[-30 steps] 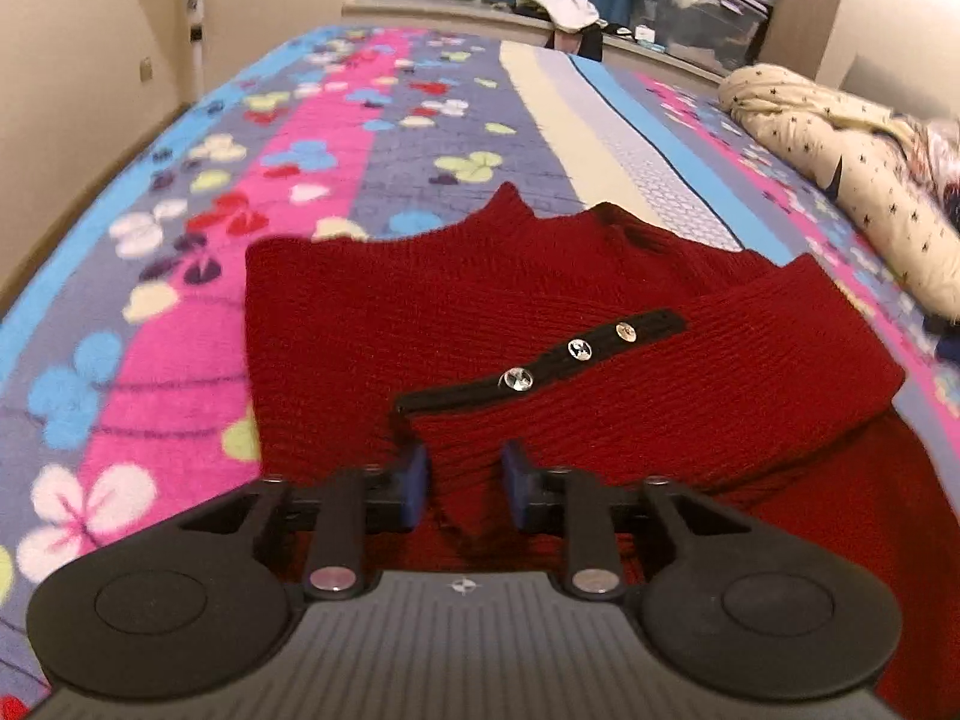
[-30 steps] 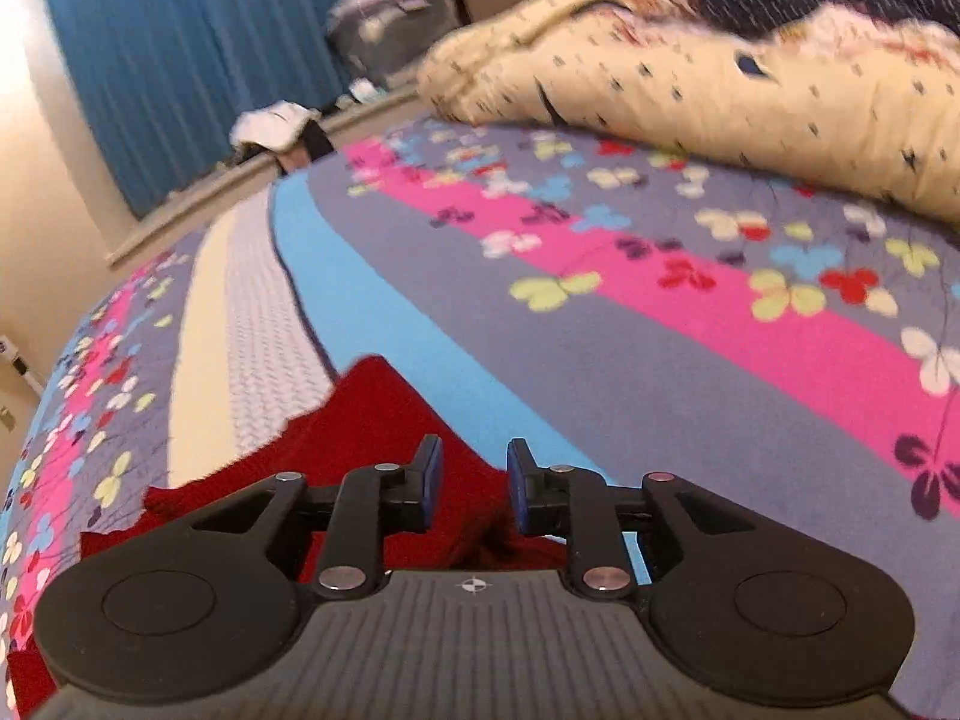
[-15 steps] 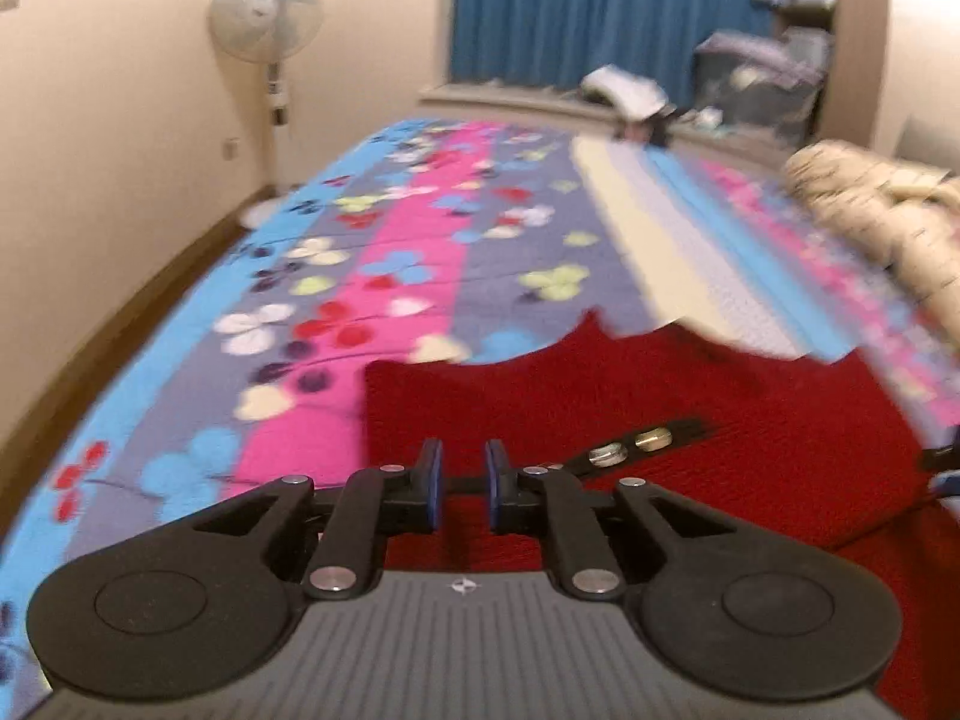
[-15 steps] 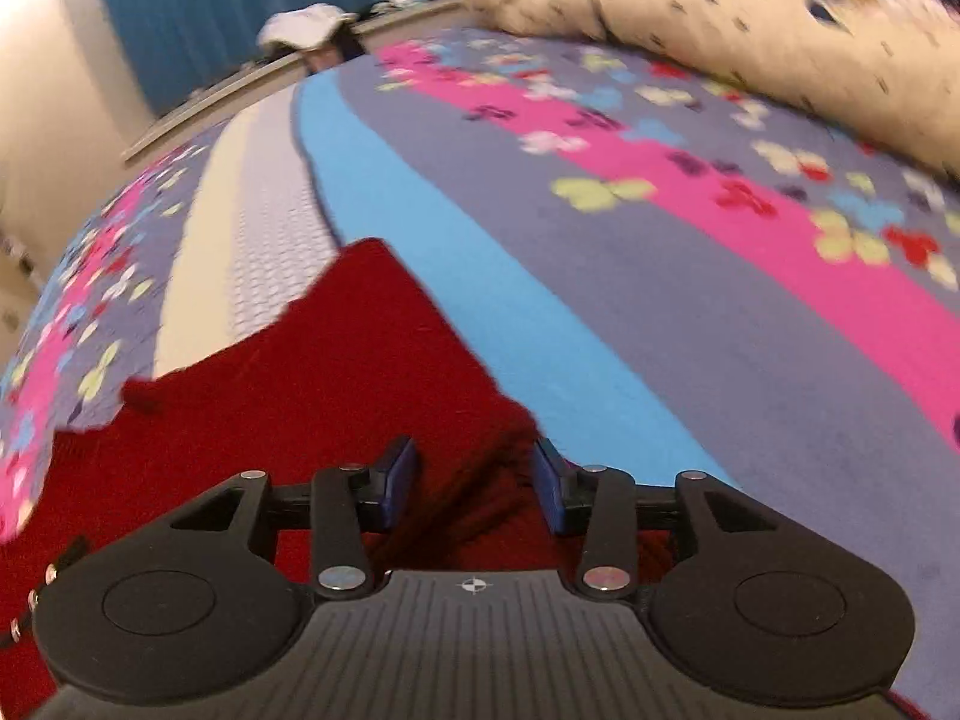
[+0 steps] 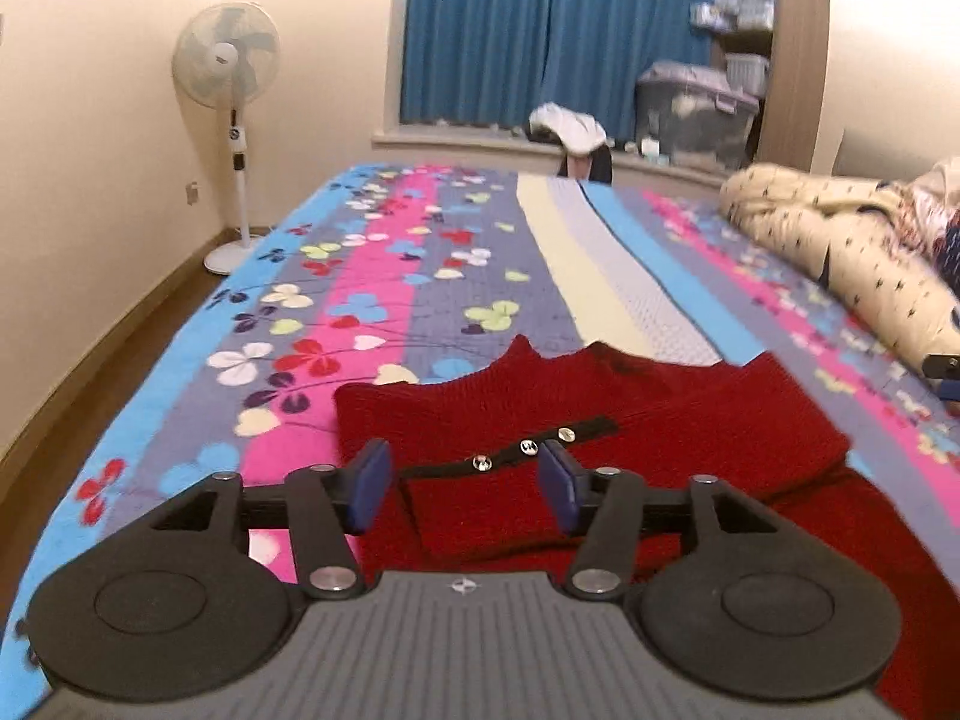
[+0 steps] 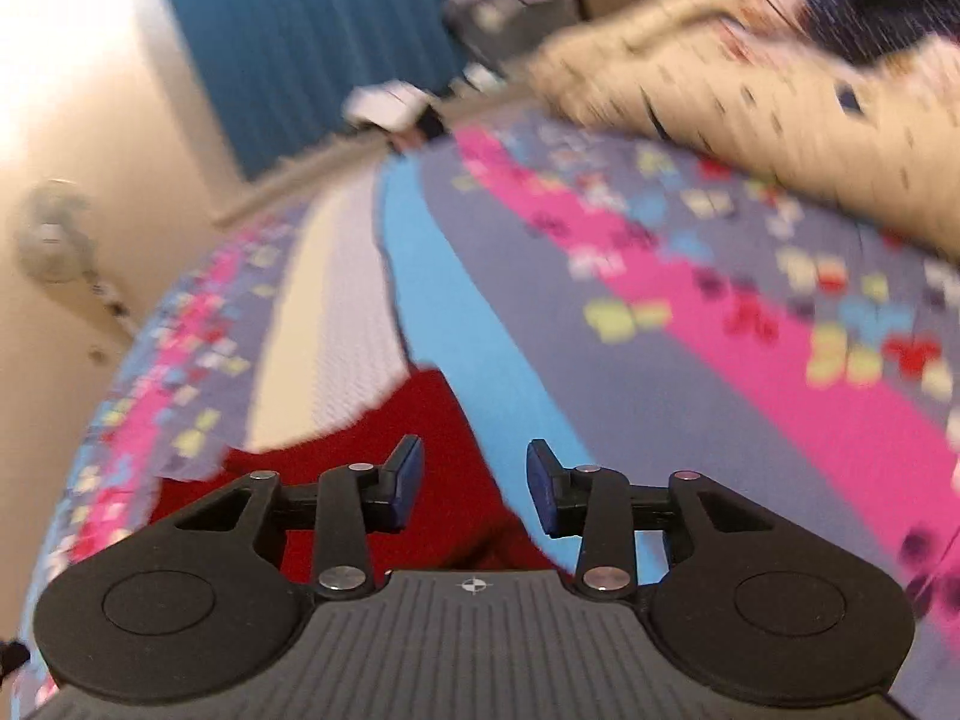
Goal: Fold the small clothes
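The sweater (image 5: 600, 414) is knitted in deep red, crossed by a black strip (image 5: 522, 450) set with silvery studs. The bedspread (image 5: 420, 276) beneath the sweater is striped in blue, pink, grey and cream and strewn with coloured clover shapes. Beyond the bedspread, blue curtains (image 5: 552, 30) are hung.

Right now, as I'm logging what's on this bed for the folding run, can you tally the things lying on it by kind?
Red knitted sweaters, with a black button strip: 1
Shiny round buttons on that strip: 3
Cream star-print quilts, bundled at the far right: 1
Striped floral bedspreads underneath: 1
Total: 6
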